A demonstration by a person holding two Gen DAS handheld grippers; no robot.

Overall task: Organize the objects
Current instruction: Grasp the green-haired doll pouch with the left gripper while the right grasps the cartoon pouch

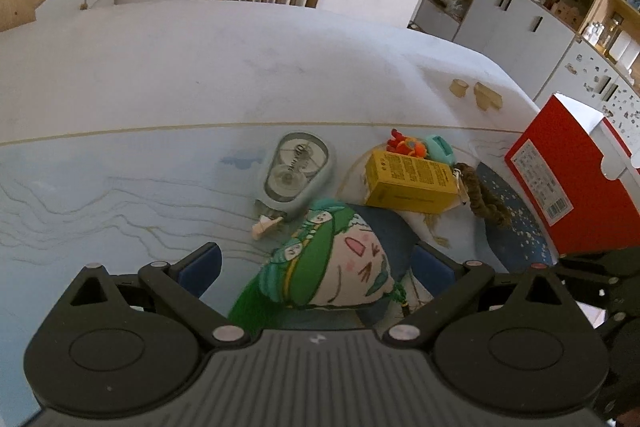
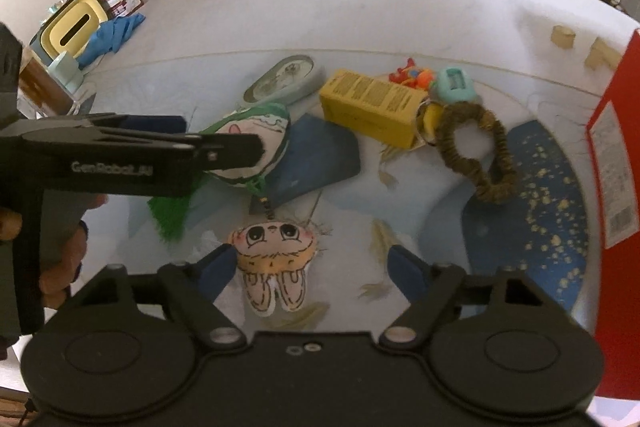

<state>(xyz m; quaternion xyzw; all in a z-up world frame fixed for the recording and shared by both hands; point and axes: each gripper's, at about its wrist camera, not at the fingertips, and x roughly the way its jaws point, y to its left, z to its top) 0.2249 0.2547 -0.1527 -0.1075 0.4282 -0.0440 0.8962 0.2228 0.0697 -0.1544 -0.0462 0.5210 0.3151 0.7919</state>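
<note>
The green-haired plush charm (image 1: 336,263) lies between the spread blue pads of the left hand-held gripper (image 1: 320,267); its lower edge is hidden behind the gripper body, and whether either pad touches it cannot be told. In the right wrist view the same gripper's black finger covers most of that charm's face. The right hand-held gripper (image 2: 312,267) also stands spread, over a second plush charm (image 2: 274,255) with big eyes and rabbit ears, which lies near its left pad; contact cannot be made out. So there are two plush charms, both at the near side of the bench (image 1: 160,67).

Beyond them lie one dark blue card (image 2: 316,159), partly under the green-haired charm, one correction tape dispenser (image 1: 298,171), one yellow box (image 1: 412,179), one brown hair scrunchie (image 2: 476,151), one mint clip (image 2: 454,85) and a small red and orange toy (image 1: 406,143), too small to identify, partly behind the yellow box. At the far right stand two wooden blocks (image 1: 476,93). One red box (image 1: 568,179) is cut off by the right edge in both views. A small pale piece (image 1: 266,227) lies at the tape dispenser's tip; what it is stays unclear. Fingers of a hand (image 2: 60,267) show at the left edge, mostly hidden behind the left gripper's handle.
</note>
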